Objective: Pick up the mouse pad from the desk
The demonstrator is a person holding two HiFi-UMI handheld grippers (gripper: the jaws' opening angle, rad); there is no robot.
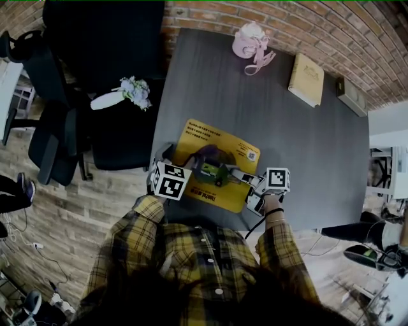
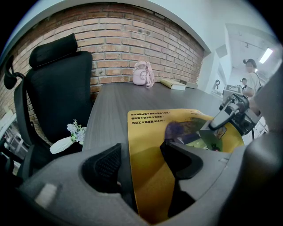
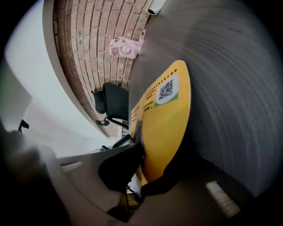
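Two ends matter: the mouse pad [image 1: 213,159] lies on the desk [image 1: 306,140] near me, long axis across; my right gripper [image 3: 143,170] is clamped on its right end; my left gripper [image 2: 141,152] has its jaws apart astride the left edge, which I'd close on next.

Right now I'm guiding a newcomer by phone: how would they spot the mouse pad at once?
Start at the dark grey desk against the brick wall; the mouse pad sits at its near edge. It is the only yellow sheet there, printed with a QR code, its edge pinched in the right gripper.
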